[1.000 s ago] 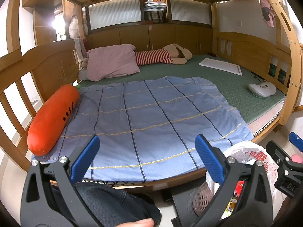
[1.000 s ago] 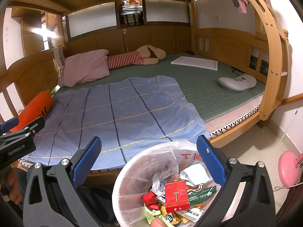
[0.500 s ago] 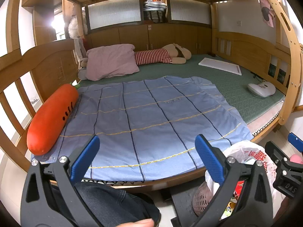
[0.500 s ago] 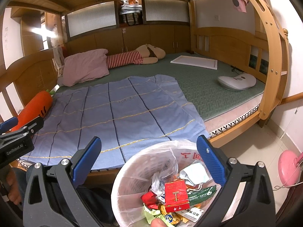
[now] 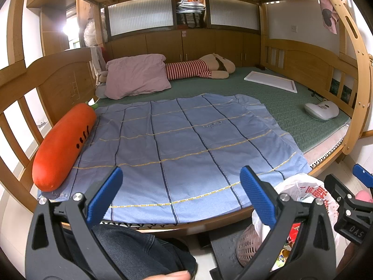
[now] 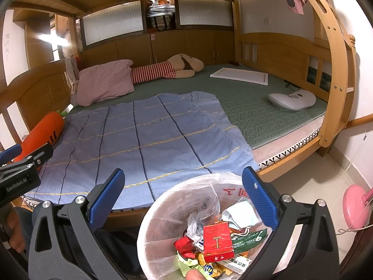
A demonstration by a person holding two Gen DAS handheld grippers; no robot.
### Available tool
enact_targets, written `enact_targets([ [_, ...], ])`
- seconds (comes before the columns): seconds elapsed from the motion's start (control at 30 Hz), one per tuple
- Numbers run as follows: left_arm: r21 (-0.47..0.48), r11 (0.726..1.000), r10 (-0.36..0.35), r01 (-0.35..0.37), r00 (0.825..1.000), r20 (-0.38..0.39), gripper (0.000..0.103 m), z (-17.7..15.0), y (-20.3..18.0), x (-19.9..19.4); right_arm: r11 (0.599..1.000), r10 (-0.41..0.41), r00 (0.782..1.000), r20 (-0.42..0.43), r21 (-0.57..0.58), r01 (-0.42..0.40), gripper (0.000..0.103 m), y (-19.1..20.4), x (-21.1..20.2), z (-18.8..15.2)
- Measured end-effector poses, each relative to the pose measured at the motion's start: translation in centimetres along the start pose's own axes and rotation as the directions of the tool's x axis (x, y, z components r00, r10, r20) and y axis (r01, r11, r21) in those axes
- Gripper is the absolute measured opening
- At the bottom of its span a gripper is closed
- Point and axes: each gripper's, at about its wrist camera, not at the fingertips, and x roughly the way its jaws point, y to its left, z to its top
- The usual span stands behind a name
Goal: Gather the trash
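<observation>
A round waste basket lined with a white plastic bag stands on the floor at the bed's front edge. It holds several pieces of trash: a red cigarette pack, a green wrapper, a face mask. My right gripper is open and empty, above the basket's near side. My left gripper is open and empty, over the blue blanket's front edge; the basket shows at its lower right. The right gripper's body shows there too.
A blue checked blanket covers the bed's near half. An orange carrot cushion lies at the left rail. A pink pillow, a striped plush toy, a white board and a white device lie farther back. A pink stand sits on the floor at the right.
</observation>
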Motion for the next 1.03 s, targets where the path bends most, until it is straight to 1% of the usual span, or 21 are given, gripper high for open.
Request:
enact_targets([
  [0.37, -0.002, 1.0, -0.002, 0.002, 1.0, -0.002, 0.1, -0.1, -0.3, 0.0, 1.0, -0.004, 1.0, -0.001, 0.001, 0.004, 0.098, 0.2, 0.0, 0.0],
  [0.63, -0.006, 1.0, -0.01, 0.01, 1.0, 0.005, 0.1, -0.7, -1.3, 0.1, 1.0, 0.0, 1.0, -0.009, -0.002, 0.0, 0.098, 0.2, 0.4, -0.3],
  [0.73, 0.005, 1.0, 0.002, -0.002, 1.0, 0.006, 0.1, -0.9, -1.6, 0.2, 1.0, 0.001, 1.0, -0.016, -0.001, -0.001, 0.098, 0.1, 0.8, -0.4],
  [0.9, 0.002, 1.0, -0.021, 0.021, 1.0, -0.008, 0.1, -1.1, -2.2, 0.3, 1.0, 0.002, 1.0, -0.024, 0.002, -0.002, 0.098, 0.0, 1.6, 0.0],
  [0.97, 0.004, 1.0, -0.017, 0.017, 1.0, -0.016, 0.1, -1.1, -2.1, 0.6, 1.0, 0.002, 1.0, -0.003, 0.009, -0.002, 0.098, -0.2, 1.2, 0.2],
  [1.03, 0.011, 1.0, -0.003, 0.003, 0.999, -0.034, 0.1, -0.9, -1.9, 1.5, 1.0, 0.021, 0.998, 0.055, 0.014, -0.022, 0.098, -0.2, 0.1, 0.8],
])
